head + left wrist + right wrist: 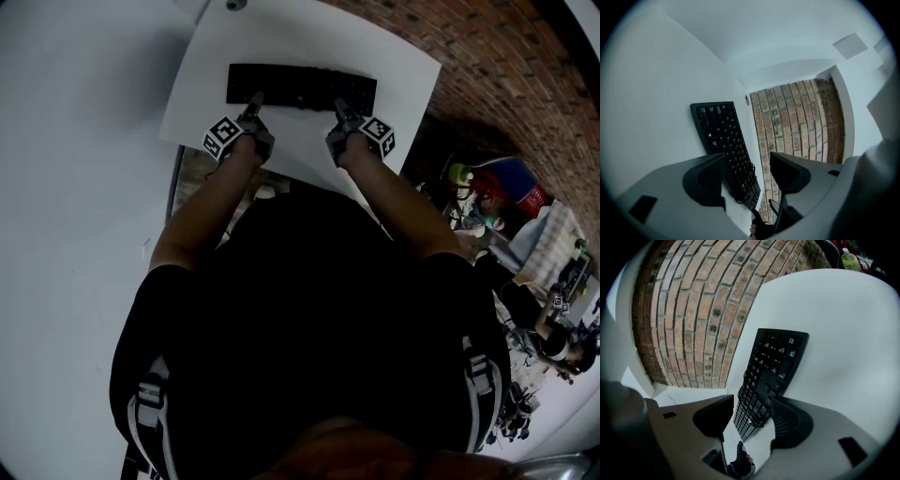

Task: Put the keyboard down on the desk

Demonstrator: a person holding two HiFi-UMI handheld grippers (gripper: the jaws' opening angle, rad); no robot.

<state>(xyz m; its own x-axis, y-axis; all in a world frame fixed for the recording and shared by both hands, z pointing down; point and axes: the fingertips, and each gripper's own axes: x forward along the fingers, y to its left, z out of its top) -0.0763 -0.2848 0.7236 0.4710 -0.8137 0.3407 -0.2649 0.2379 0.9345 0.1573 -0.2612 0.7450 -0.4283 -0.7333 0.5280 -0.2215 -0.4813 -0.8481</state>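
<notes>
Left gripper view shows the left gripper (747,159) with its jaws wide apart, the near end of the black keyboard (719,126) running into the gap between them. The keyboard passes just beside the left-hand jaw; I cannot tell whether it touches. A coil of black cable (746,187) lies on that end of the keys.

In the right gripper view the right gripper (752,404) is likewise spread wide and clamps nothing. The other end of the keyboard (778,357) sits in the gap, close against the right-hand jaw, with the looped cable (752,411) in the opening.

From the head view, both grippers, left (254,101) and right (341,106), point their tips at the keyboard's (300,86) near long edge, one toward each end. The keyboard lies flat on the white desk (394,66), toward its far side and parallel to its edge.

Brickwork (487,47) shows beyond the desk on the right, a plain white surface (75,141) lies to the left, and mixed clutter (506,197) sits at the far right. A green bottle (851,259) stands past the desk.
</notes>
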